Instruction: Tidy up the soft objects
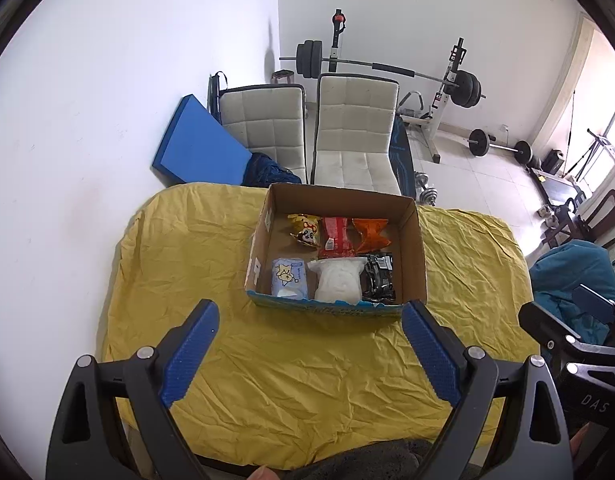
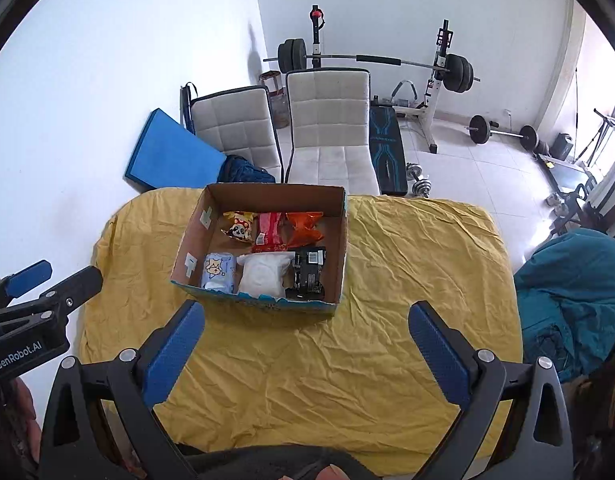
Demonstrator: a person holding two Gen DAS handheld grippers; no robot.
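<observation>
A cardboard box (image 1: 415, 256) (image 2: 339, 248) stands on the yellow-covered table (image 1: 307, 380) (image 2: 387, 320). Inside, the back row holds a yellow panda snack bag (image 1: 305, 230) (image 2: 238, 226), a red packet (image 1: 336, 236) (image 2: 269, 230) and an orange packet (image 1: 370, 234) (image 2: 304, 224). The front row holds a blue-white tissue pack (image 1: 288, 278) (image 2: 217, 270), a white soft pack (image 1: 339, 280) (image 2: 264, 274) and a black packet (image 1: 379, 278) (image 2: 309, 274). My left gripper (image 1: 309, 320) is open and empty, held back before the box. My right gripper (image 2: 307, 318) is open and empty too.
Two white padded chairs (image 1: 351, 136) (image 2: 327, 128) stand behind the table, with a blue mat (image 1: 195, 144) against the wall. A barbell rack (image 1: 447, 80) and weights stand further back. A teal garment (image 2: 575, 280) lies at the right.
</observation>
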